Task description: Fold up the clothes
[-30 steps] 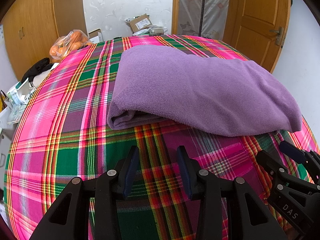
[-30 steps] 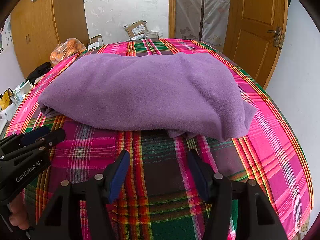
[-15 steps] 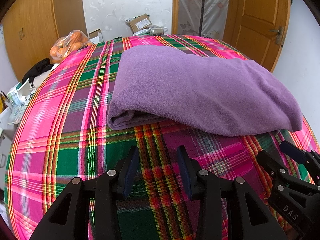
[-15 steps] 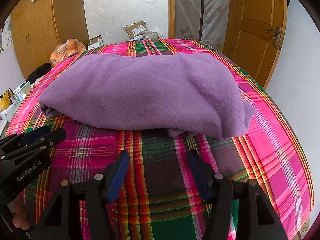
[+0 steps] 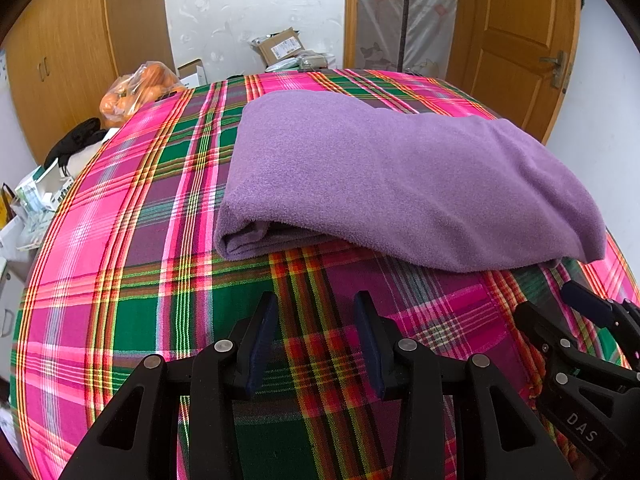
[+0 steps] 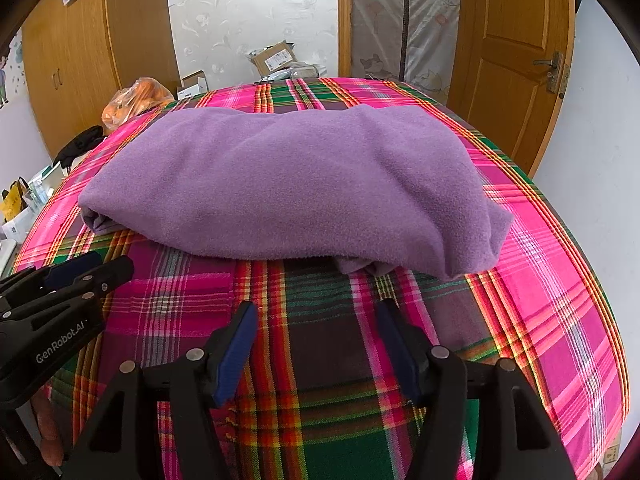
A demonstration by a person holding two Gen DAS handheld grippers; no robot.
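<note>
Purple fleece, a soft blanket-like garment (image 5: 400, 176), lies already folded into a thick, long bundle on a bed covered with a pink, green and red plaid cloth (image 5: 120, 280). It sits just ahead of both hand-held grippers, stretching across the view from left to right. Judging by the doubled layers, the folding looks well along: at the bundle's left end the edges stack into a rounded fold, while at the right end a lower layer peeks out from under the top one, slightly untidy. What may remain is another fold or some tidying of that loose corner; whether more clothes wait elsewhere cannot be told. The surface is fuzzy, matte and gently rumpled, with no print or visible buttons. The left hand-held gripper (image 5: 316, 336) hovers over bare plaid short of the bundle's near edge, its jaws apart with nothing between them. The right hand-held gripper (image 6: 316, 344) hovers likewise, beside the left one, jaws apart and empty, short of the bundle's right half. Neither touches the fleece.
</note>
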